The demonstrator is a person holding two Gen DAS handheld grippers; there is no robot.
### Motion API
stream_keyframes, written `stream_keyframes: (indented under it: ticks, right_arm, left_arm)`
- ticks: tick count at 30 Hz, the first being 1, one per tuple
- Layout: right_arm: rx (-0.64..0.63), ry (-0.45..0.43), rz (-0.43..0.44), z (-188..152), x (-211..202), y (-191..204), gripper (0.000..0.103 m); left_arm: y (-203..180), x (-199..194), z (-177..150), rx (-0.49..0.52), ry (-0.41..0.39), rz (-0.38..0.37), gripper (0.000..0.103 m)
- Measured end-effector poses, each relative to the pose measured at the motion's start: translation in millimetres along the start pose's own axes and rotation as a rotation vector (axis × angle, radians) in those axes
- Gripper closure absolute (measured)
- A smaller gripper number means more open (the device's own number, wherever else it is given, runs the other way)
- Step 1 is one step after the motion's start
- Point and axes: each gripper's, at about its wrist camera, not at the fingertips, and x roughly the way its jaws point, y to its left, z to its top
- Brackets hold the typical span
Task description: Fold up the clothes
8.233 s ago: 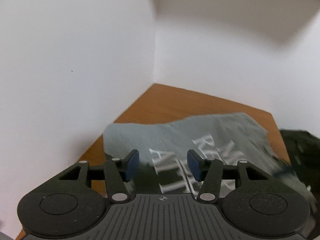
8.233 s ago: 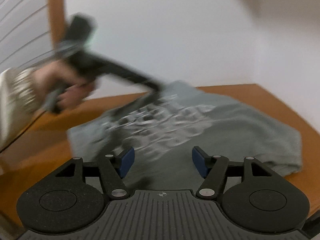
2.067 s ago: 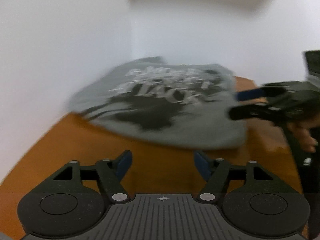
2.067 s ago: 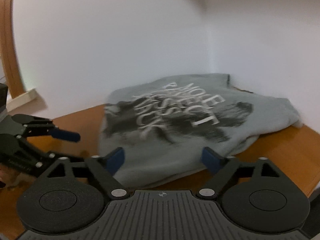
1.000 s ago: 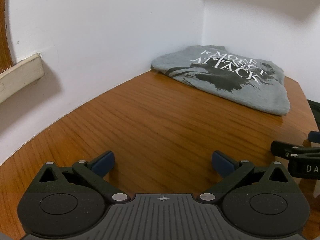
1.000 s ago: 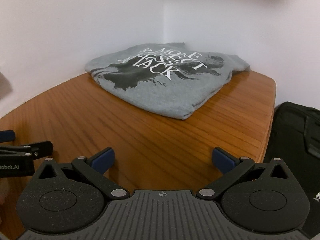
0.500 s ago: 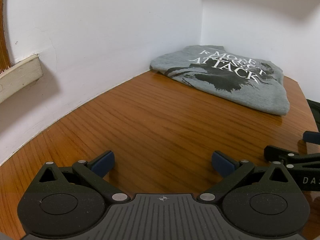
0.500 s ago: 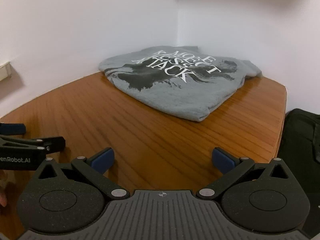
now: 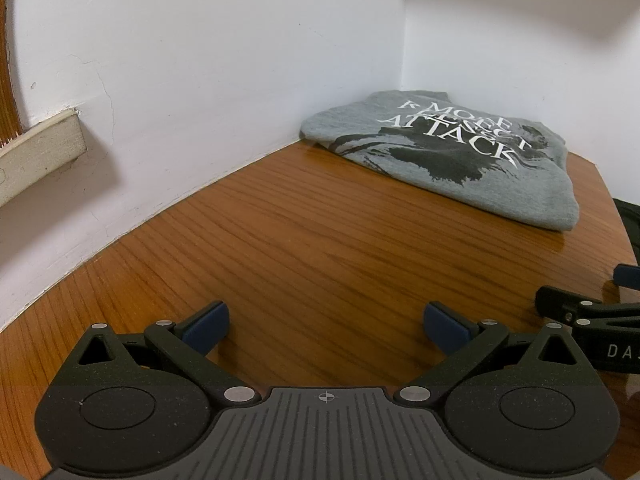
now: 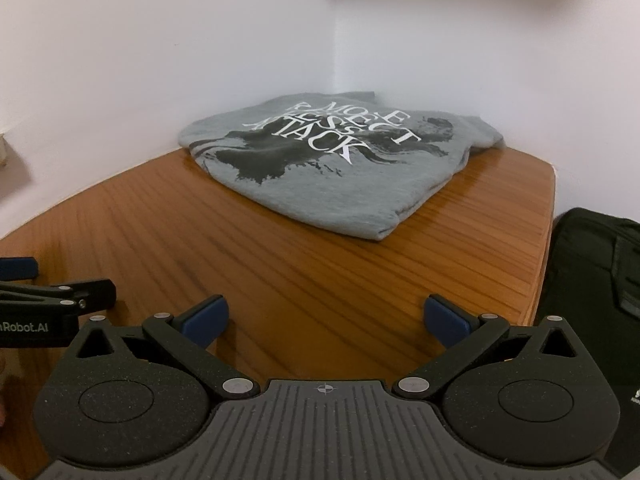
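Grey T-shirt is lying folded in the far corner of the desk, print up, touching both white walls. Folding is looking finished, so the sensible move is keeping clear of it. Left hand-held gripper and right hand-held gripper are hovering well apart from it, jaws spread wide and empty. Beside the desk's right edge, a black bag is sitting.
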Motion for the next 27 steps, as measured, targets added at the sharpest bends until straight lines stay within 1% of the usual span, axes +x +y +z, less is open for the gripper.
stream_keyframes:
  ticks: [27]
  right_arm:
    - [0.009, -0.001, -0.011, -0.6, 0.4, -0.6, 0.0]
  left_arm:
    - [0.1, 0.2, -0.4, 0.0, 0.0, 0.001, 0.0]
